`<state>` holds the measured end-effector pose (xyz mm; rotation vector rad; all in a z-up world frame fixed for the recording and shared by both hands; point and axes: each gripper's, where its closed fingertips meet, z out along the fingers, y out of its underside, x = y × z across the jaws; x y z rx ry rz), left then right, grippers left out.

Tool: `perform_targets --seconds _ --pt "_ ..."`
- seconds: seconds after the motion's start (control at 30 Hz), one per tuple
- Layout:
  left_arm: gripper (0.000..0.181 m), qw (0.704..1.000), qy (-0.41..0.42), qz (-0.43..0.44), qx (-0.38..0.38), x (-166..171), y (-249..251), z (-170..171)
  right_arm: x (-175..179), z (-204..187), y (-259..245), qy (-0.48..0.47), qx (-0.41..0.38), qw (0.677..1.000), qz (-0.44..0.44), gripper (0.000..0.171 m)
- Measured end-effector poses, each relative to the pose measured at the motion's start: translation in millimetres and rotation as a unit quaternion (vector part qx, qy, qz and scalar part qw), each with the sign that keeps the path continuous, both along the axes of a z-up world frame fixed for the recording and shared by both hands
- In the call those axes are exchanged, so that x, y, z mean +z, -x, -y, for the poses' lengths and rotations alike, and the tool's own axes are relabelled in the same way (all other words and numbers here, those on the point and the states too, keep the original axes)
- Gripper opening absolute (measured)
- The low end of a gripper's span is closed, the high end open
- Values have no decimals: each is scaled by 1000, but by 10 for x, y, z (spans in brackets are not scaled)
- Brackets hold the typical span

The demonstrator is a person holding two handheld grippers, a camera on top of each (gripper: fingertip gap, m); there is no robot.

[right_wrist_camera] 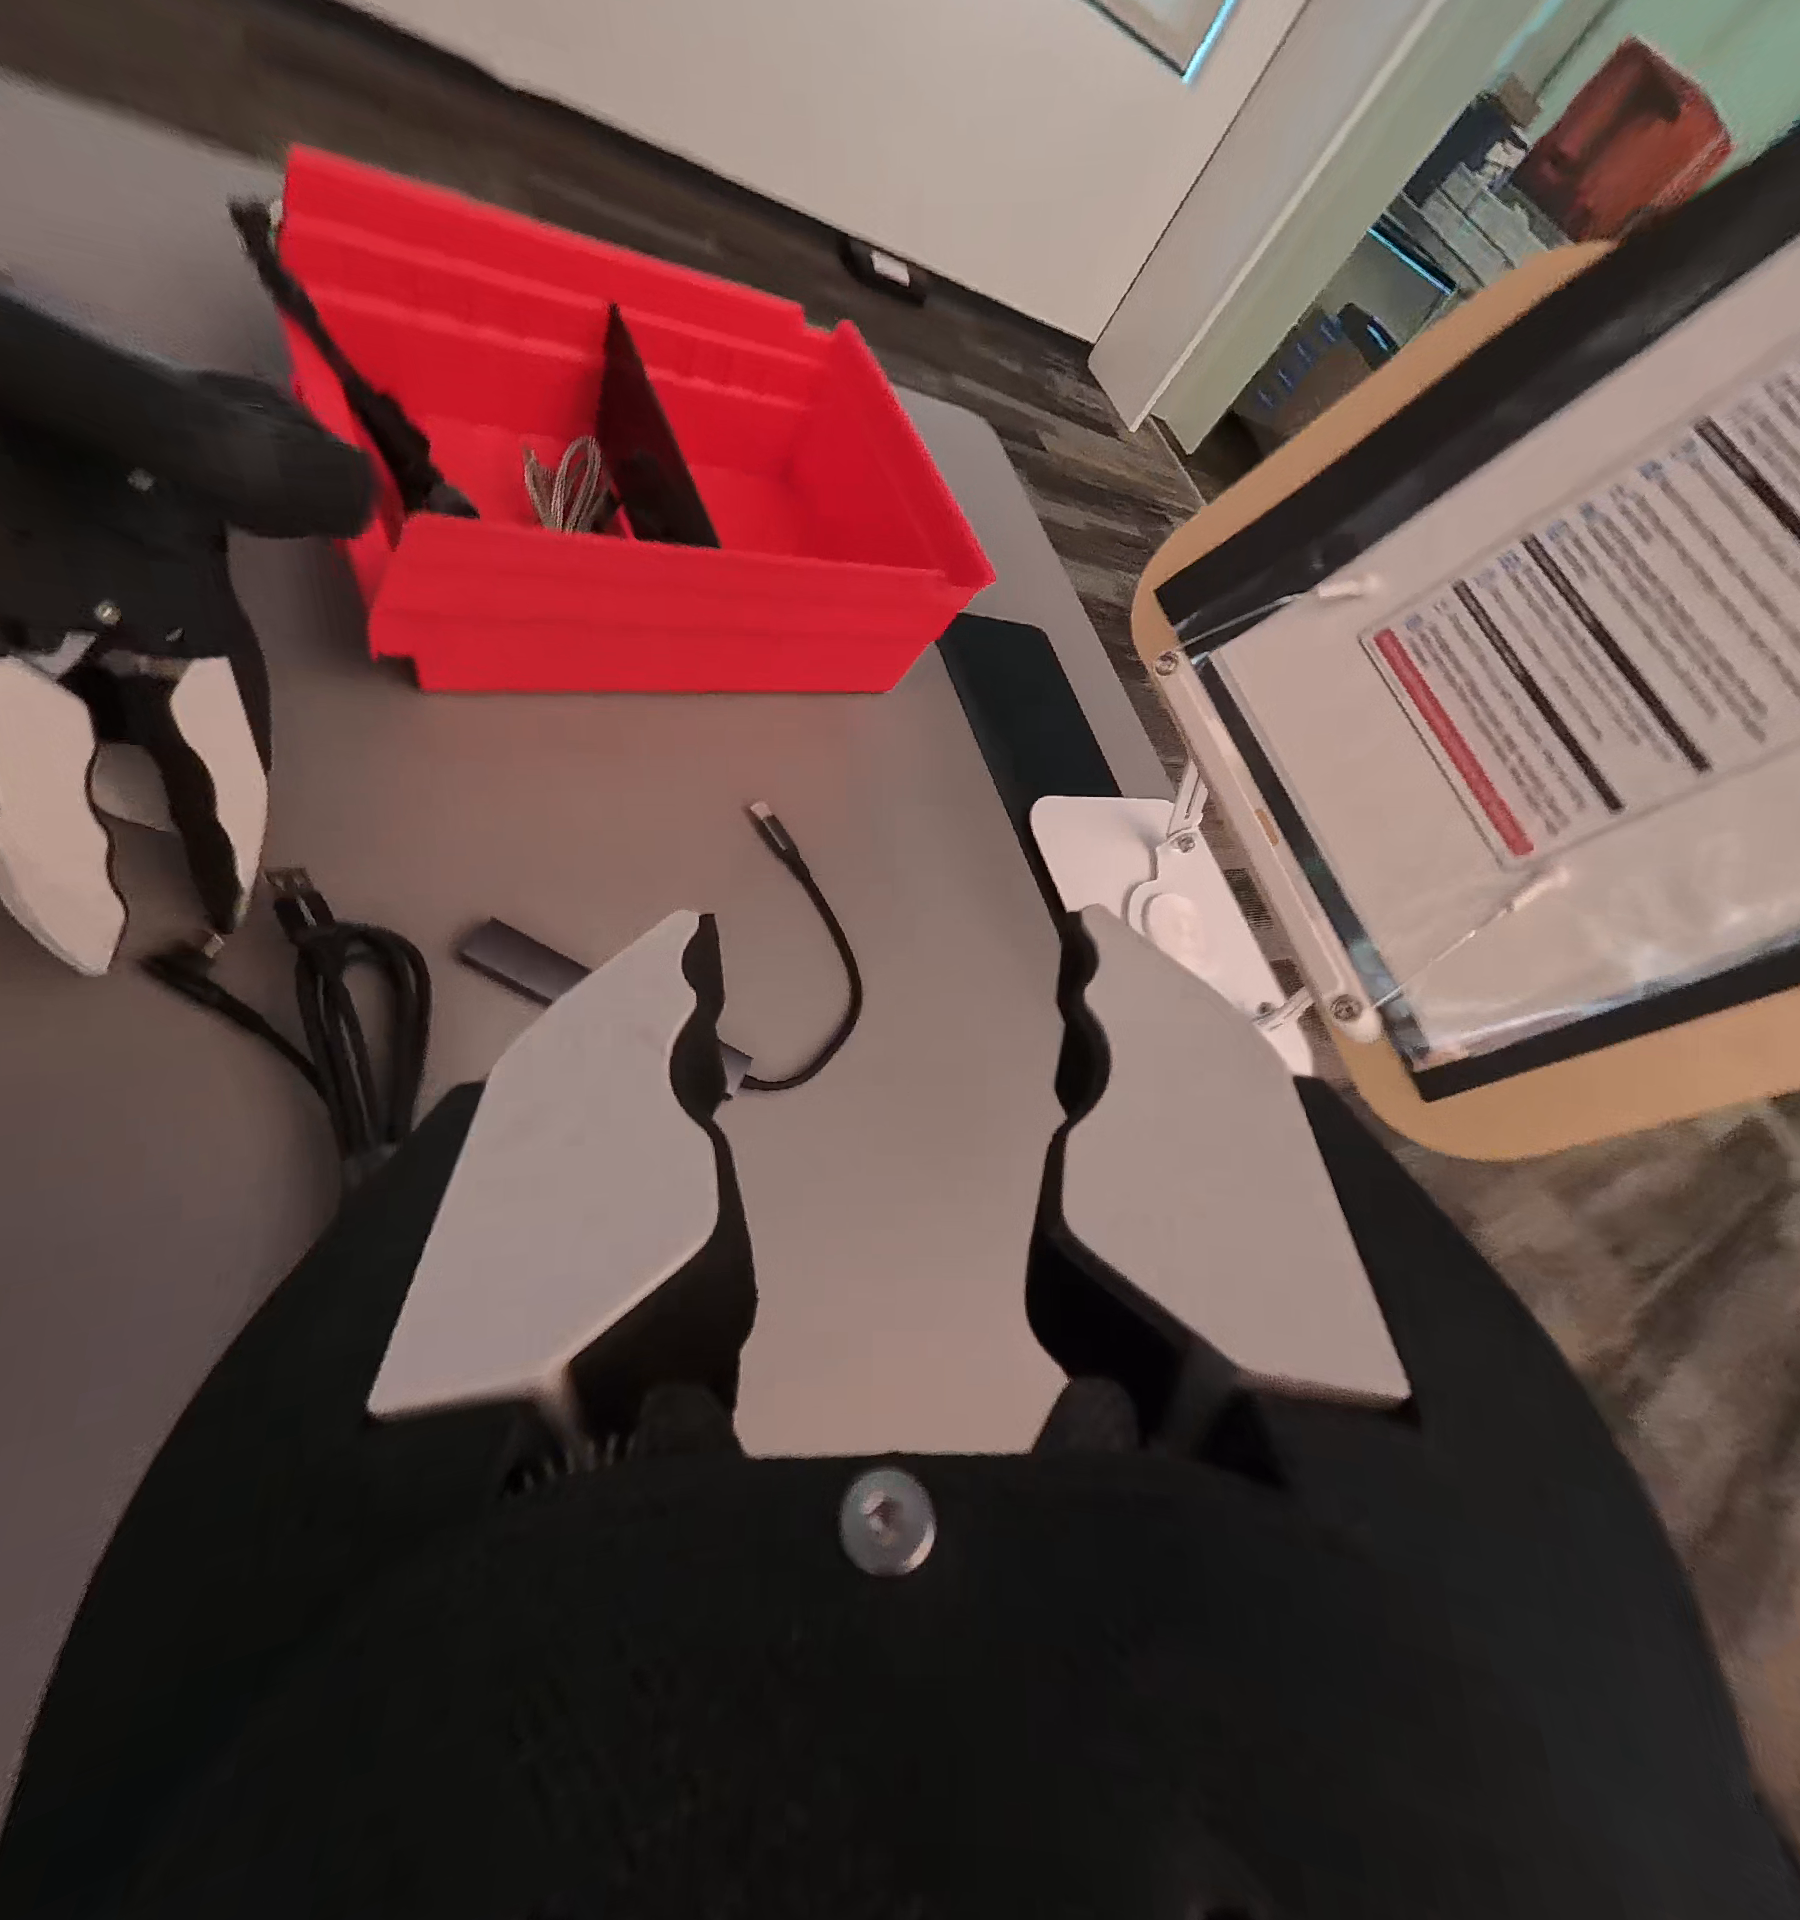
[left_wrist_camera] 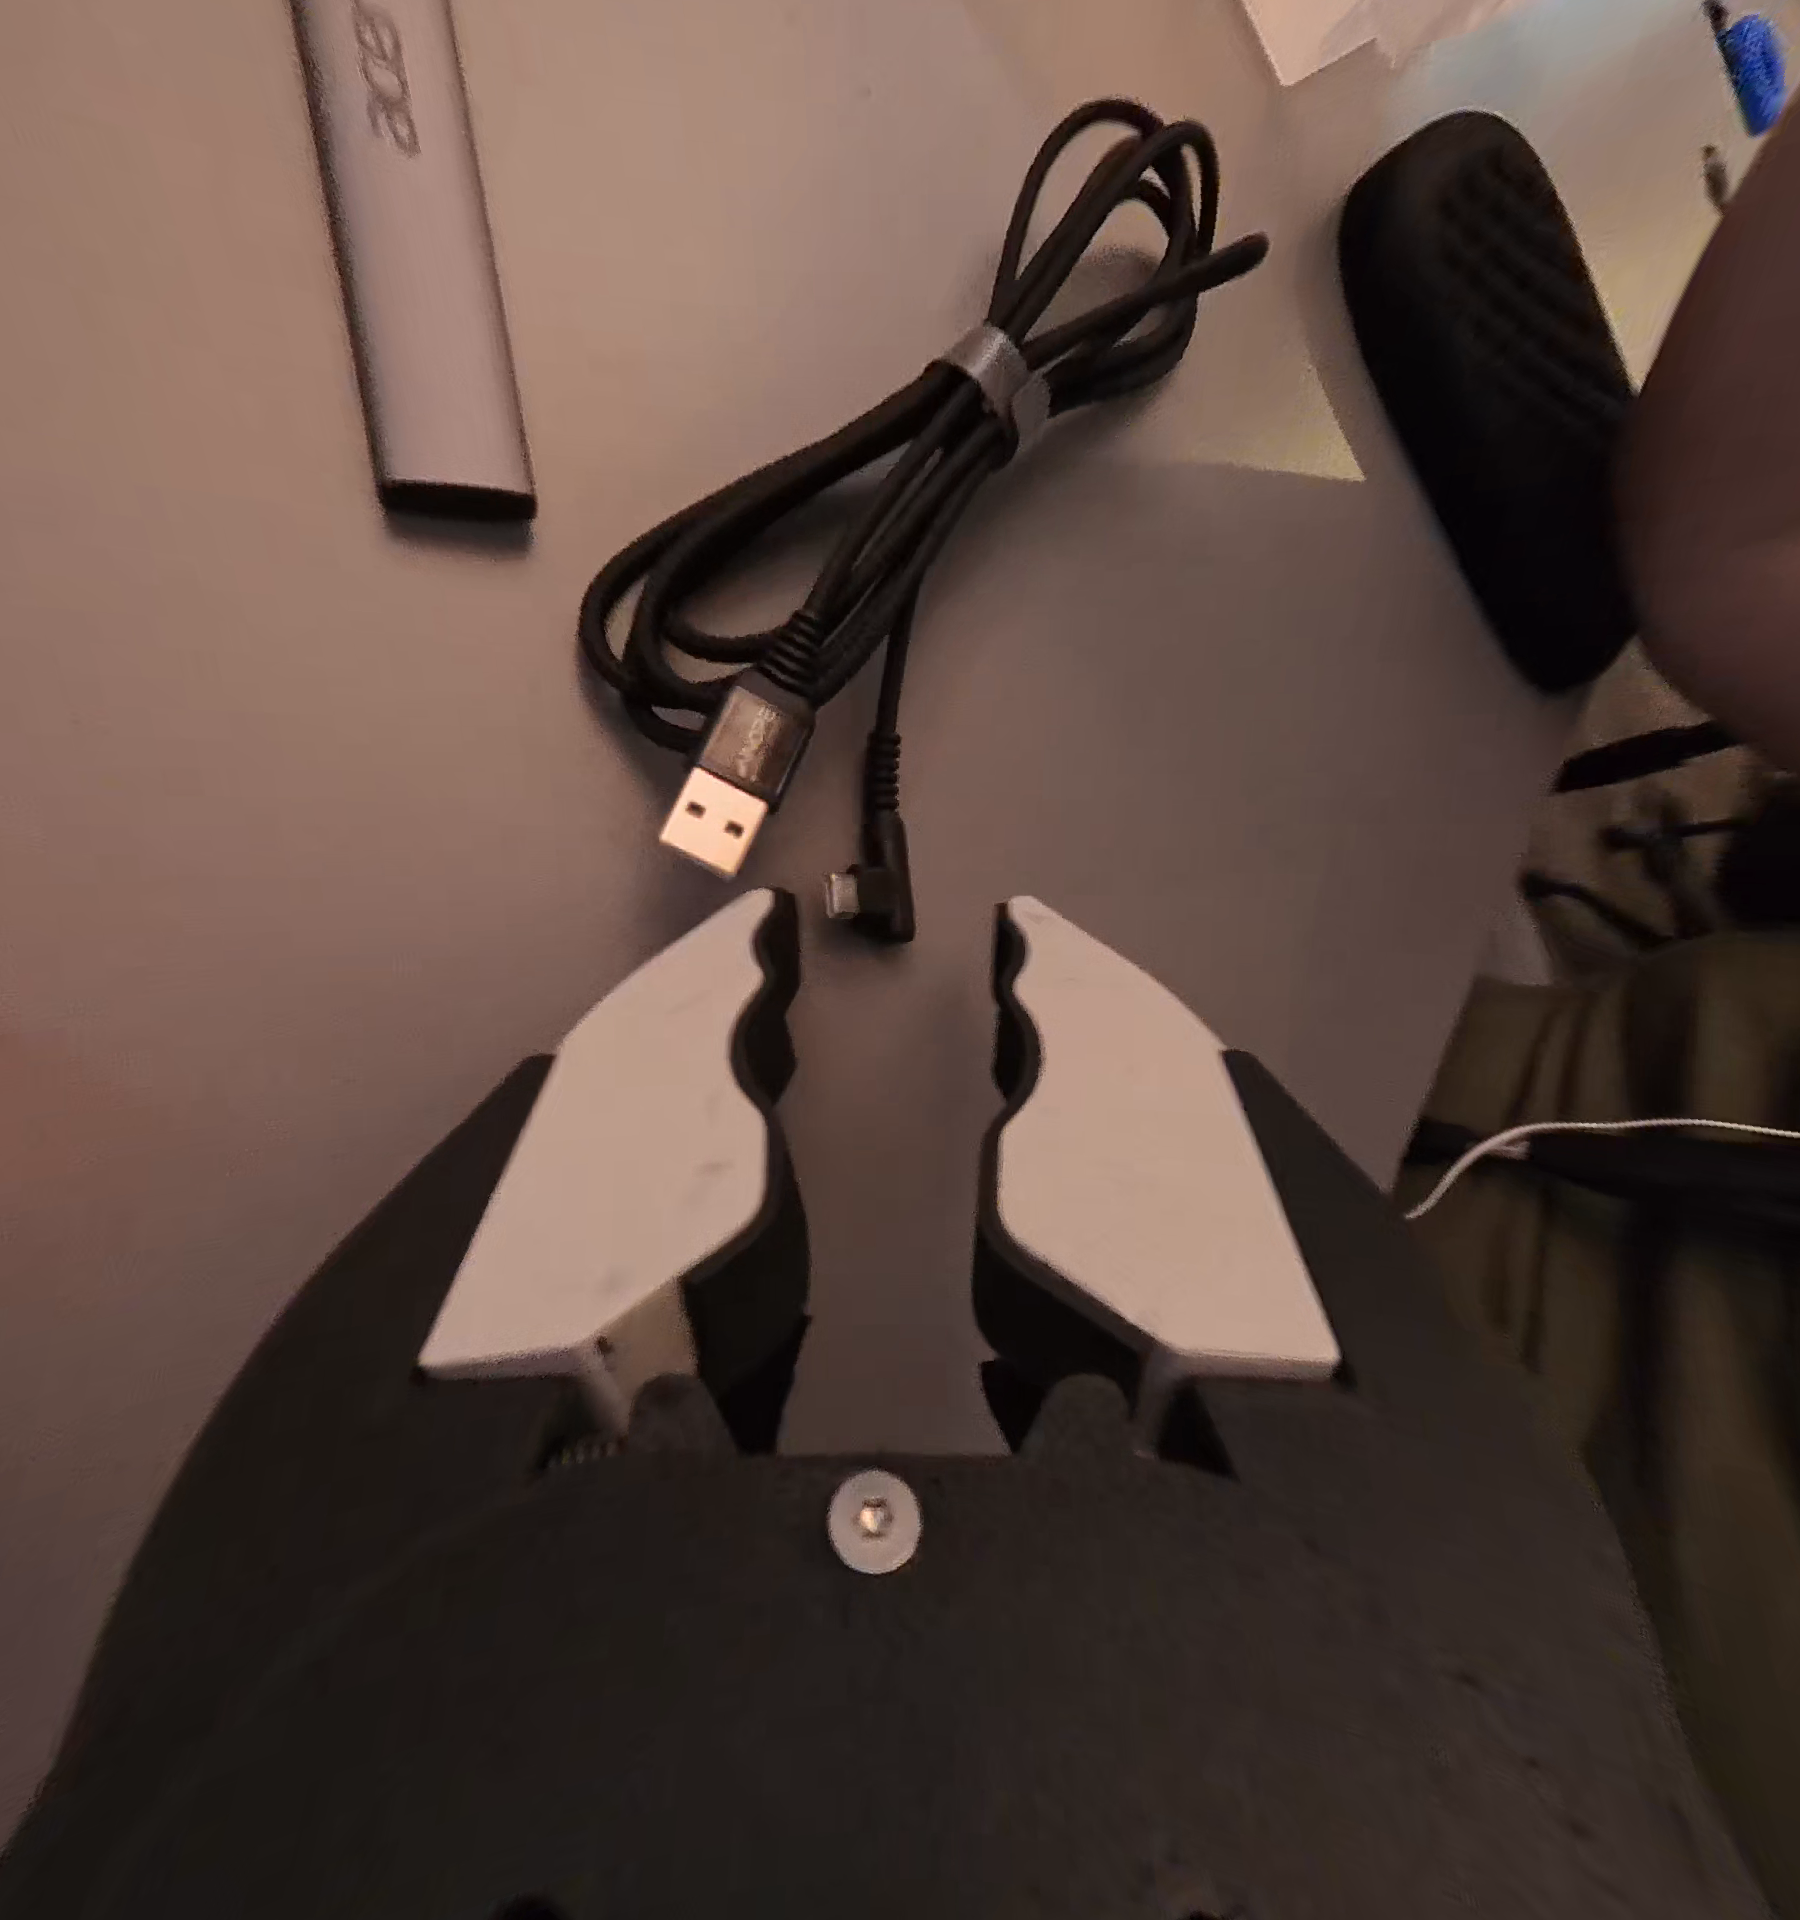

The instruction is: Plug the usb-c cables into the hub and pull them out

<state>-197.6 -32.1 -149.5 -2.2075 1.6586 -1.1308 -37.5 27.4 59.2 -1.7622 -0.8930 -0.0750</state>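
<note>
left wrist view: grey hub (left_wrist_camera: 413, 270) lies at top left on the grey table (left_wrist_camera: 148, 831), well apart from the claw. to its right a coiled black cable (left_wrist_camera: 979, 416) w/ a grey strap; its usb-a plug (left_wrist_camera: 721, 821) and angled small plug (left_wrist_camera: 870, 896) lie just ahead of the left gripper (left_wrist_camera: 896, 914). jaws part open, nothing between them. black ridged case (left_wrist_camera: 1488, 416) at far right.

right wrist view: left gripper (right_wrist_camera: 163, 914) hovers at left over the black cable (right_wrist_camera: 356, 997), jaws apart, empty. red bin (right_wrist_camera: 667, 613) w/ black dividers behind. hub (right_wrist_camera: 522, 961) partly hidden by a finger of the right gripper (right_wrist_camera: 891, 925); its short pigtail w/ usb-c plug (right_wrist_camera: 766, 821) curls on the table. right jaws wide open, holding nothing. paper sheet in a clear stand (right_wrist_camera: 1602, 675) at right.
</note>
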Motion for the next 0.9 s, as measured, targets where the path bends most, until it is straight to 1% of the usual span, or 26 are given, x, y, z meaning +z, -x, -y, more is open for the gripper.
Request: perform_targets --seconds 0.07,0.1,0.23,0.33,0.4,0.5,0.57,0.63,0.7,0.77,0.83,0.87,0.9 --pt "20 999 39 2 -2 -19 -43 27 -33 -17 28 -5 1 1000 22 63" --pt "9 999 47 -3 -2 -47 -52 31 -44 -27 34 -5 0 1000 25 63" --pt "6 996 90 23 8 -27 -148 48 -110 -58 83 7 10 1000 17 63" --pt "6 991 126 45 20 38 -187 52 -161 -64 106 9 14 999 36 63" --pt "6 988 144 53 26 82 -189 59 -151 -39 202 -1 31 999 40 63" --pt "5 981 172 58 67 126 -204 -4 -178 65 546 -17 90 996 6 61" --pt "5 968 225 80 80 223 -240 31 -269 186 852 -46 154 987 -1 55" --pt "5 960 250 94 82 288 -250 55 -462 379 1153 -78 213 974 -4 47" --pt "5 960 250 99 83 302 -245 48 -790 563 1307 -118 230 965 46 45" --pt "5 959 253 99 81 309 -243 56 -1053 710 1374 -183 219 951 120 42" --pt "5 954 270 106 79 369 -257 79 -1253 873 1480 -215 222 935 174 32" --pt "5 950 280 114 79 417 -270 90 -1278 868 1456 -238 188 930 209 25" --pt "5 947 286 118 80 454 -285 99 -1286 859 1428 -261 158 922 239 23"
